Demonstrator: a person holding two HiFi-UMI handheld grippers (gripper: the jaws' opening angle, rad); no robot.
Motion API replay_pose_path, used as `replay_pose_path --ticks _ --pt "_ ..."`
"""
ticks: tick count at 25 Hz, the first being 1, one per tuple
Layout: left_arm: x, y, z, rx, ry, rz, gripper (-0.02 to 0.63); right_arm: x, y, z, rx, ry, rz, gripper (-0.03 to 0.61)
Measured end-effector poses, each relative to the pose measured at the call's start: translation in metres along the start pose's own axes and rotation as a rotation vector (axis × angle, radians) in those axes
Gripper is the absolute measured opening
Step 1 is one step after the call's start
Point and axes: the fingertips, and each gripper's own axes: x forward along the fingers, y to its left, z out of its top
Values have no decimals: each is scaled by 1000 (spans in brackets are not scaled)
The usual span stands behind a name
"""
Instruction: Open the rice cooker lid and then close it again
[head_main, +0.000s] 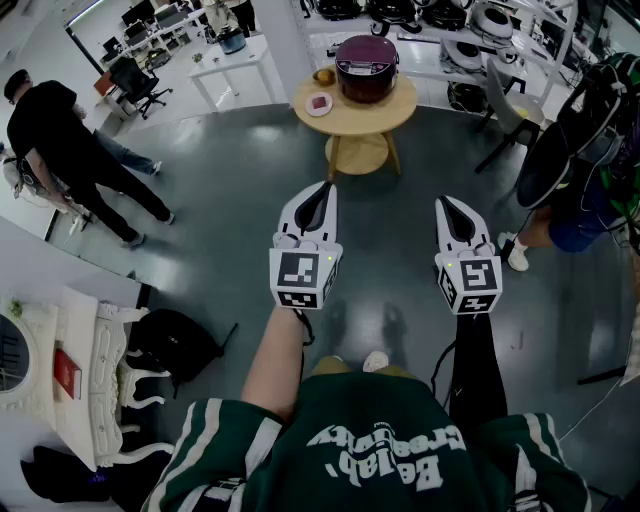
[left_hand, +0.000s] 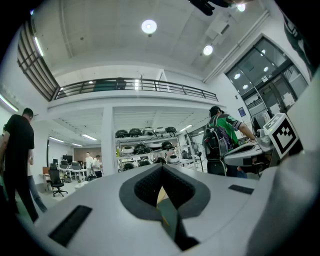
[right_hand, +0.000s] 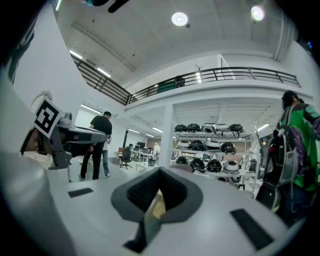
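Rice cooker (head_main: 366, 68) sitting lid-shut on round bench (head_main: 390, 118). Left gripper (head_main: 325, 192), right gripper (head_main: 446, 205) hovering level, well short of bench, fingers (head_main: 318, 212) pressing together, gripping nothing.

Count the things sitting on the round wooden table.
3. The rice cooker stands toward the back of the round table. A small bowl is to its left, and a white plate lies nearer the front-left edge. The cooker may hide something behind it.
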Motion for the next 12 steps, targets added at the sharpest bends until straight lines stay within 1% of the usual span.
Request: replay_pose_path --ticks 6,12 --pt "-10 10 -6 40 -2 37 -2 -3 5 -7 37 1 -2 3" --pt "-13 13 -10 31 0 61 -2 0 6 -13 51 8 -14 5"
